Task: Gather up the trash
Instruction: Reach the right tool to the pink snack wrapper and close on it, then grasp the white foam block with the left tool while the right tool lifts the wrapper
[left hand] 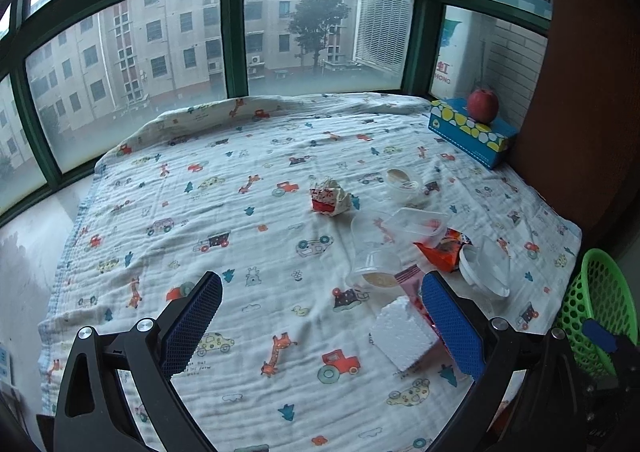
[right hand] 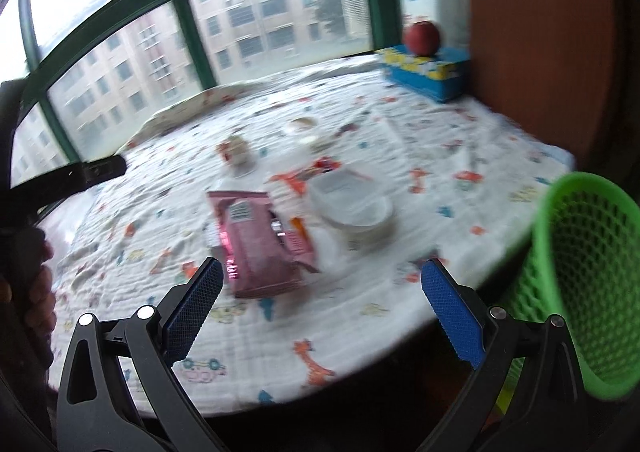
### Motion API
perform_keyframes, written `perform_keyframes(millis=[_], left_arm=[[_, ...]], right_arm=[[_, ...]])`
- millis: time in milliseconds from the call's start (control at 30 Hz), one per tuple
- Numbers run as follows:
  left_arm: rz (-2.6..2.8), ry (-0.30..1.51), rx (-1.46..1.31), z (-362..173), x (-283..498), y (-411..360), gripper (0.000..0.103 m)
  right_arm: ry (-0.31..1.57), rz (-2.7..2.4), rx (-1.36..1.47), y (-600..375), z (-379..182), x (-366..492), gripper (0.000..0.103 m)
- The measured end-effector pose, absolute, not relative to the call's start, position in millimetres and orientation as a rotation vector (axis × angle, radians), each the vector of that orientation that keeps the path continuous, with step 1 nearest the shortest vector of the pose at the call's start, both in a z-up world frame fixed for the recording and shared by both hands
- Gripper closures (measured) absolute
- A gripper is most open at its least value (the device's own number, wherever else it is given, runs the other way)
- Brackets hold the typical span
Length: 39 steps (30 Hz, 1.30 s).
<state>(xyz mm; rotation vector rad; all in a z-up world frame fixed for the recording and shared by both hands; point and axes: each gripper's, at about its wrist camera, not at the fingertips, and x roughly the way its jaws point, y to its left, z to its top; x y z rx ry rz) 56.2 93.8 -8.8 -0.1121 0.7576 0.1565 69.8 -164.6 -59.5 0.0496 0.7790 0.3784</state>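
1. Hovering above the near edge of the tabletop (left hand: 120,212), the left claw (left hand: 322,326) has its blue pads spread wide with nothing between them; the right claw (right hand: 322,318) hangs off the near right corner, likewise wide apart and empty.
2. Trash lies in a loose cluster right of centre on the patterned cloth (left hand: 240,156): a white foam block (left hand: 404,336) nearest the left claw, a pink wrapper (right hand: 260,244), an orange packet (left hand: 442,254), a clear cup (left hand: 372,252), clear plastic tubs (left hand: 420,222), a white lidded bowl (left hand: 486,268) and a crumpled red-and-white paper (left hand: 330,198) farther back.
3. A green mesh basket (right hand: 580,284) stands at the right edge, just beside the right claw; I judge it the bin for the trash.
4. Risk: the pieces overlap, so closing on one may drag or tip its neighbour, and the cup seems to hold some residue that could spill on the cloth.
5. Risk: thin clear plastic and the flat wrapper may slip or crush between the pads, or the pads may pinch the cloth instead.
6. Risk: the right wrist view is motion-blurred, so a quick swing could knock the basket.
7. Risk: the apple (left hand: 483,105) on the blue box (left hand: 472,136) at the far corner is probably not trash and should be left alone.
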Motion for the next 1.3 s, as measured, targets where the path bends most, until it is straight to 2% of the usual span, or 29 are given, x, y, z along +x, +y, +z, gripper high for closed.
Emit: perform_keyframes(millis=[833,1033,1167,1300], left_arm=[[0.094,0.85,-0.133,-51.8,61.5,130.7,0.006],[0.044,0.861,-0.065,-58.4,59.8,125.3,0.006],[-0.009,0.863,-0.044,-62.4,58.8,119.6,0.006],[-0.1,0.865,-0.018,-67.7,59.6,106.7,0.006]], right_arm=[[0.969,0.721,-0.025,-108.3,-128.1,145.8,0.014],[0.994,0.74,-0.039,-102.9,-137.4,151.2,0.028],[0.986,0.739,-0.038,-103.5,-136.1,149.6,0.034],[0.979,0.744,-0.014,-107.2,-130.7,147.7,0.046]])
